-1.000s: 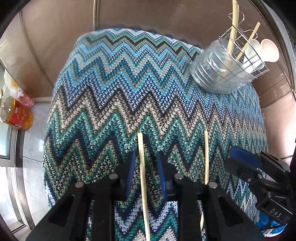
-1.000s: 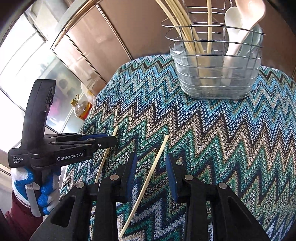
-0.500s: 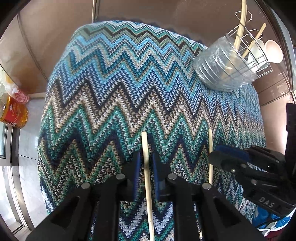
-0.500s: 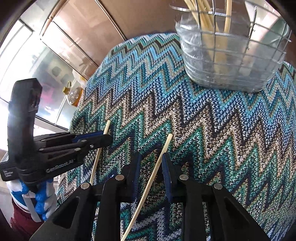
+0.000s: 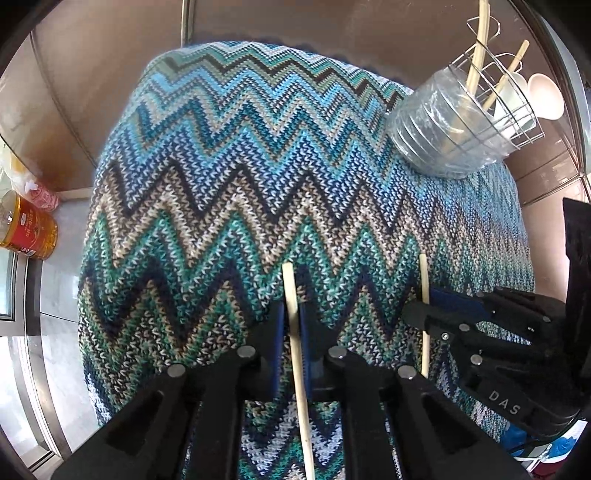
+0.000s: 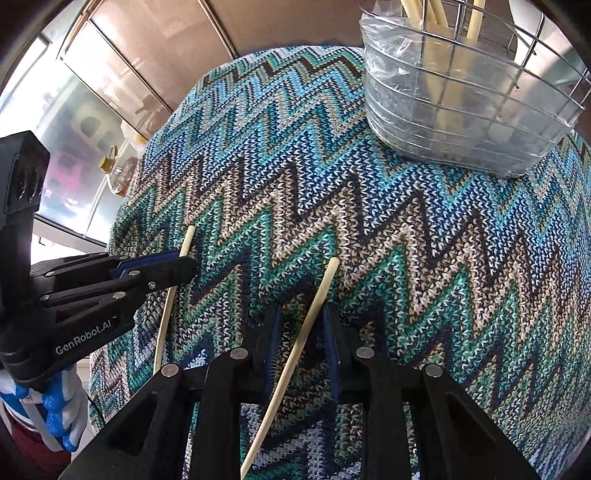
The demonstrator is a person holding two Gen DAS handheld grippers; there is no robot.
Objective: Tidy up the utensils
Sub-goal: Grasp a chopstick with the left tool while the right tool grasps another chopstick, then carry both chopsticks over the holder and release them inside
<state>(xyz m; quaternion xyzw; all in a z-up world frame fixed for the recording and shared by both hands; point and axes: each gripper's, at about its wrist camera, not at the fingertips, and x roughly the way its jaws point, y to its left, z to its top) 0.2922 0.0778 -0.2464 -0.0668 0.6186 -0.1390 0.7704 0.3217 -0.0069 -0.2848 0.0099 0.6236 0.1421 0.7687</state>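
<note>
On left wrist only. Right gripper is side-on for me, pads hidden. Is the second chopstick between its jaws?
Observer: Yes. In the right wrist view the right chopstick lies on the cloth between the jaws of the right gripper, which are closing.
Operator: Clamped?
Observer: Not yet. The stick runs diagonally, close to the right-side pad, with a clear gap to the other pad.
Operator: Basket from that side?
Observer: The wire basket has a clear plastic liner, and several stored chopsticks stand bunched in it.
</note>
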